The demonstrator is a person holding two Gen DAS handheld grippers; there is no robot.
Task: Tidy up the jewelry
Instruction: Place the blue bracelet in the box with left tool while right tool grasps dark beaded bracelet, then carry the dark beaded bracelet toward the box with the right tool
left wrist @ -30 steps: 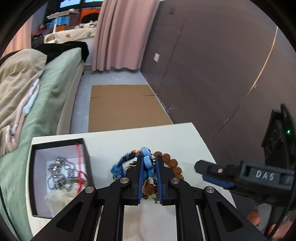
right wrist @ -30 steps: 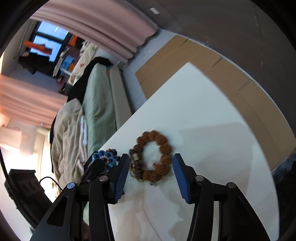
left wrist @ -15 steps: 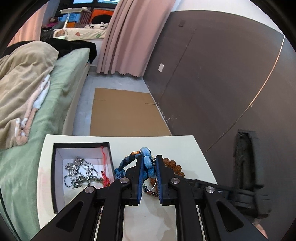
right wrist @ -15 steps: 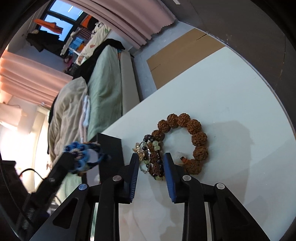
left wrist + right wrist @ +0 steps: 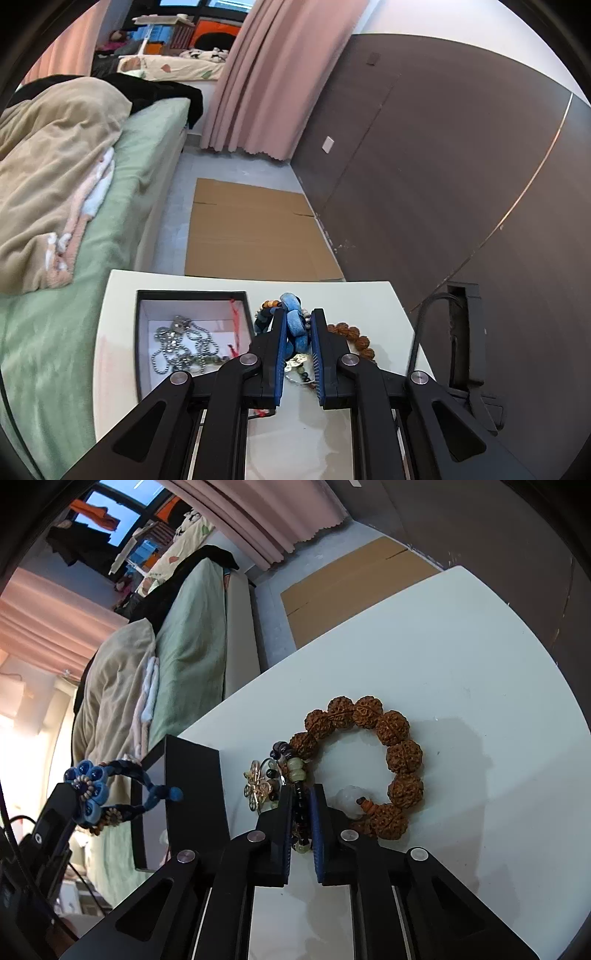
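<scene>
Daylight from window [image 5: 107, 513]; soft shadows on white table [image 5: 480, 686]; fisheye bending edges; sharp focus.

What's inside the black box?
Inside the black box lies a tangle of silver ball chain and a red cord on its white lining. The near corner is covered by the left hand-held gripper, so anything there is hidden.

The right tongs [image 5: 300, 805], wide apart around the brown bead bracelet [image 5: 369, 753] a second ago, have narrowed and closed on the dark bead strand [image 5: 297, 797] beside it. The left tongs [image 5: 297, 328] have lifted the blue flower bracelet [image 5: 293, 325] off the table [image 5: 461, 657], and the black box [image 5: 192, 295] now shows farther right in their view.
</scene>
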